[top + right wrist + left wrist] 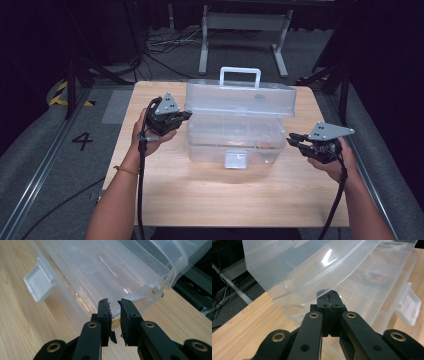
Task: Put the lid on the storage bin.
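Clear plastic toolbox [235, 142] standing at the centre of the wooden desk [210, 195], its lid [240, 97] raised and tilted back toward 12 o'clock, with the carry handle [240, 75] upright on top. A white latch [236, 159] hangs on the front wall at 6 o'clock. Inside the open base, a small red-and-yellow item [375, 275] lies in one compartment; what it is cannot be told.

Left claw [186, 116], at 9 o'clock of the box, is clenched with its jaws pressed flat together and nothing between them; in the left gripper view its tips [329, 296] sit just under the edge of the raised lid [312, 270], whether touching cannot be told.

Right claw [291, 138], at 3 o'clock of the box, has its jaws nearly closed with a narrow gap and nothing gripped; in the right gripper view its tips [114, 303] point at the lower end wall of the toolbox [105, 272], close to it
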`<state>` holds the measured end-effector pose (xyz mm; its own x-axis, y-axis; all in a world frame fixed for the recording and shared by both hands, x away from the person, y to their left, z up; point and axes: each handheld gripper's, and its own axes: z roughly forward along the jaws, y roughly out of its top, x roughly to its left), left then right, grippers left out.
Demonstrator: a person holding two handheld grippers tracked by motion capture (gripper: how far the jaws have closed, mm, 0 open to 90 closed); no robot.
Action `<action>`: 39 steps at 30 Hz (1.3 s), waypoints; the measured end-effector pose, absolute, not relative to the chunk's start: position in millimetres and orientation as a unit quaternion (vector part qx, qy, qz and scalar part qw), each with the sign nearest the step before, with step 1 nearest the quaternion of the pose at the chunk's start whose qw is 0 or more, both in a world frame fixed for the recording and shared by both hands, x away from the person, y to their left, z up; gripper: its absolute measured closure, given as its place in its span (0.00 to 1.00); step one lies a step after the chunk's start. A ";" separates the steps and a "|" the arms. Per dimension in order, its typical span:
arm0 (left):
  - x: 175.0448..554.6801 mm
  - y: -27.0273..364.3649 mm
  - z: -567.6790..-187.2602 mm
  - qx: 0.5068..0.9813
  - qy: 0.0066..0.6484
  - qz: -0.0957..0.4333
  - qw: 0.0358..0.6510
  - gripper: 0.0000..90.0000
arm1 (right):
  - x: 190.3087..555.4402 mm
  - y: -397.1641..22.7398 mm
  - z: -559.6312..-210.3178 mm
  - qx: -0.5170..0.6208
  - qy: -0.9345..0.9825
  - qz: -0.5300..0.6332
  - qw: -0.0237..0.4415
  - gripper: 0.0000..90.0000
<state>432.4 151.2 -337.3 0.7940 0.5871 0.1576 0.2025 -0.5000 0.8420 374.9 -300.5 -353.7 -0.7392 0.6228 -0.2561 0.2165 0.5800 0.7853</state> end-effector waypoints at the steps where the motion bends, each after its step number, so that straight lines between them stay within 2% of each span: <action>1: 431.1 151.0 -338.1 0.838 0.237 0.218 0.440 1.00 | 374.8 -300.8 -354.5 0.247 0.849 0.387 0.262 0.88; 39: 410.5 151.3 -366.9 0.853 0.241 0.201 0.417 1.00 | 372.7 -302.1 -368.1 0.256 0.853 0.376 0.255 0.84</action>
<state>410.5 151.3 -366.9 0.8035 0.5782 0.1417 0.2429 -0.5357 0.8087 372.7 -302.1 -368.1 -0.7382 0.6293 -0.2429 0.2454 0.5860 0.7723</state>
